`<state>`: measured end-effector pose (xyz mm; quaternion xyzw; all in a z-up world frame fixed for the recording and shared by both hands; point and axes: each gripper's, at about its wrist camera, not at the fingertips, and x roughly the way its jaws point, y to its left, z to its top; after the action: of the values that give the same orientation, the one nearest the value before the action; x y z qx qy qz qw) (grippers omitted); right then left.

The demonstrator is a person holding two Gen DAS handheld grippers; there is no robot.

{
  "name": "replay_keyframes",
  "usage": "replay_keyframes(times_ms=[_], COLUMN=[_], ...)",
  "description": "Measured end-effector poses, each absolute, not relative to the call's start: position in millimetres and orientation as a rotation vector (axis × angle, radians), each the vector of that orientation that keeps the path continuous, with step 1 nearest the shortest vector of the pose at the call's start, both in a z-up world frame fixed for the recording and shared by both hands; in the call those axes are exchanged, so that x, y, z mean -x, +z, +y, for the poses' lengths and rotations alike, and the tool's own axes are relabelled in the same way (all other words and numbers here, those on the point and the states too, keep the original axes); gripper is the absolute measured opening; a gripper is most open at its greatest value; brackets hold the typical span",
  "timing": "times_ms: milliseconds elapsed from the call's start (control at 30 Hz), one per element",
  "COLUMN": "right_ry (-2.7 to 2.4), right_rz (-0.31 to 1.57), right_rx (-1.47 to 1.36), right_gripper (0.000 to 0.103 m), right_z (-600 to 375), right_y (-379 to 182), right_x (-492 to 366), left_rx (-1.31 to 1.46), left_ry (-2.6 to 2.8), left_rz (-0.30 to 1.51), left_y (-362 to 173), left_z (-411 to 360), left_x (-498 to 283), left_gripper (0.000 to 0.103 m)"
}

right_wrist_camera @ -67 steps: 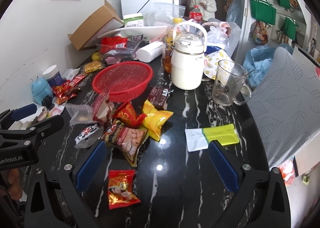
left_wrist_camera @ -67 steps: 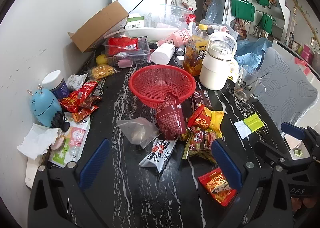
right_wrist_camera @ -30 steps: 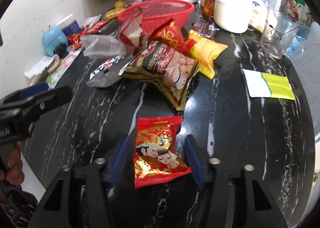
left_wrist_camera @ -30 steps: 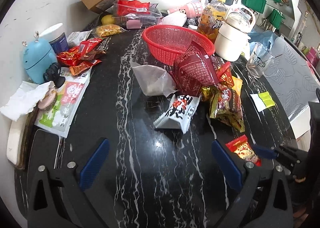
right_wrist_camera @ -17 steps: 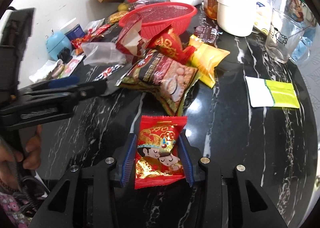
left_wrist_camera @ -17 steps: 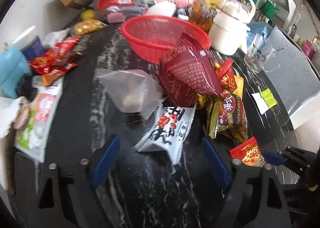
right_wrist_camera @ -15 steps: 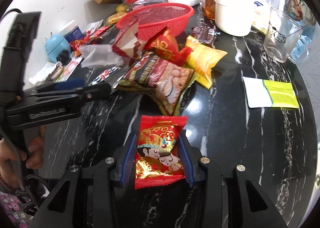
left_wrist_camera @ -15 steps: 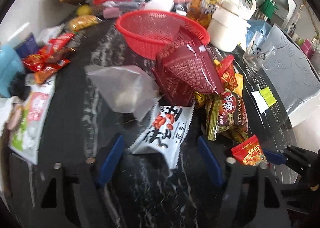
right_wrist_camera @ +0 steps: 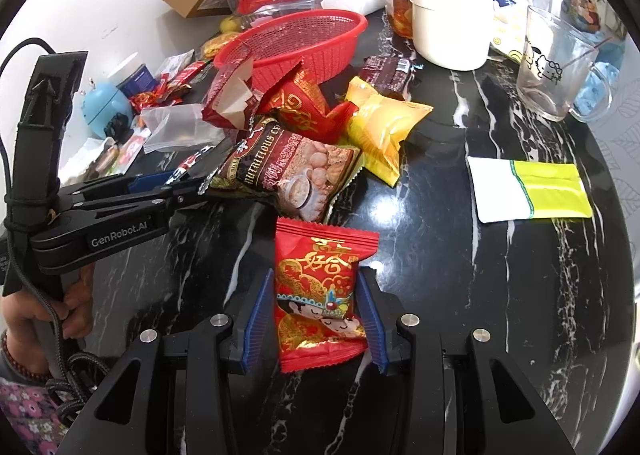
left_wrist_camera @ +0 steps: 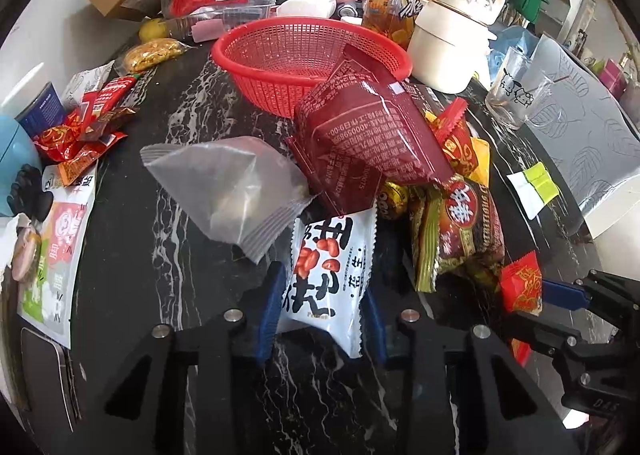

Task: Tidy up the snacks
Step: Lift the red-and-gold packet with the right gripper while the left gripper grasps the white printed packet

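The white peanut packet (left_wrist_camera: 326, 275), at lower centre of the frame, is pinched by the left tongs (left_wrist_camera: 322, 305). The red packet (right_wrist_camera: 320, 295) is pinched by the right tongs (right_wrist_camera: 316, 319). Both are presumably gripped for transfer to the red basket (left_wrist_camera: 280, 67) on the table (right_wrist_camera: 500, 295).

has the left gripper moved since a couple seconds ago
Yes. The left gripper has moved forward toward the red basket, and its jaws have closed on the white peanut packet.

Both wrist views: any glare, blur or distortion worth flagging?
Right wrist: bright glare spots on the glossy black table, packets sharp. Left wrist: also sharp, softer sheen on the clear bag. Both: strong fisheye bending and dark corner vignetting.
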<state>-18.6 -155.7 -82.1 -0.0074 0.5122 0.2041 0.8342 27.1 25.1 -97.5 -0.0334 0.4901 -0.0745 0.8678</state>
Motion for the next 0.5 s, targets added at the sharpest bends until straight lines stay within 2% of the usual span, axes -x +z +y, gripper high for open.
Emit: replay_keyframes(times_ms=[500], right_ry=[0.443], right_rz=[1.047], right_rx=[-0.009], right_gripper=[0.041], right_z=[-158.0], right_y=[-73.9], right_x=[41.5], left_rx=[0.110], left_ry=[-0.178], left_rz=[0.999], left_y=[-77.4], left_z=[29.6], left_x=[17.8], left_gripper=[0.036])
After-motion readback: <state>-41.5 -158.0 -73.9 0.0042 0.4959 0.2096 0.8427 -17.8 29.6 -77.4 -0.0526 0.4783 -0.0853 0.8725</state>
